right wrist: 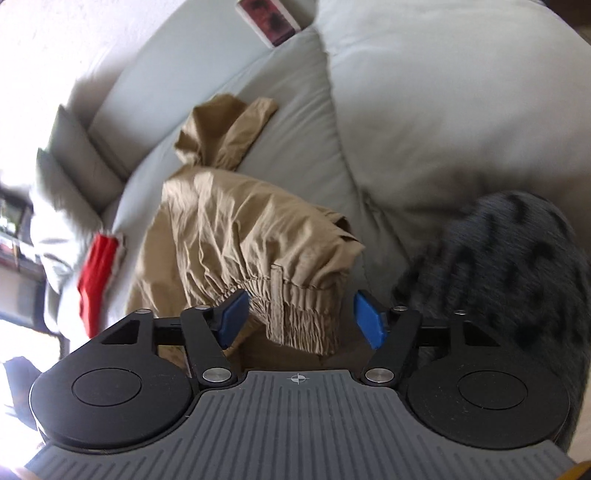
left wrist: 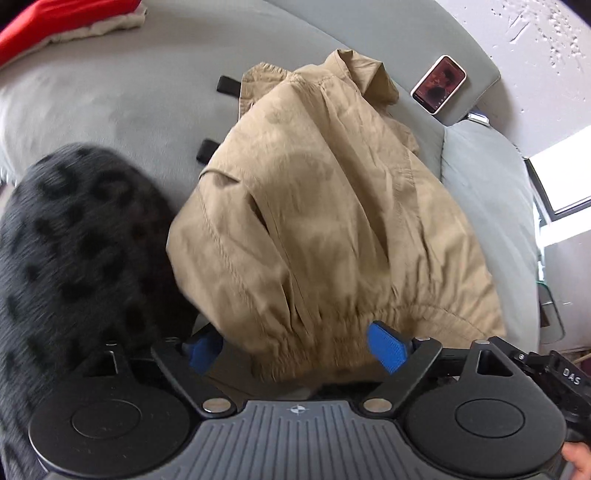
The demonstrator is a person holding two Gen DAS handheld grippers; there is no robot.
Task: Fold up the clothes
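A crumpled tan garment (left wrist: 325, 206) with an elastic gathered hem lies on a grey sofa (left wrist: 110, 103). My left gripper (left wrist: 295, 347) is open at its near edge. The gathered hem sits between the two blue pads (left wrist: 388, 345) without being pinched. In the right wrist view the same tan garment (right wrist: 229, 229) shows a folded, gathered band with a belt loop. My right gripper (right wrist: 301, 319) is open around that band, its blue pads (right wrist: 234, 317) standing wide of the cloth on either side.
A dark leopard-print fabric (left wrist: 74, 240) (right wrist: 509, 266) bulges beside the garment. A phone (left wrist: 439, 84) (right wrist: 271, 22) rests on the sofa's cushion top. Red cloth (left wrist: 55, 22) (right wrist: 98, 273) lies farther off. Two black straps (left wrist: 207, 150) poke out from under the garment.
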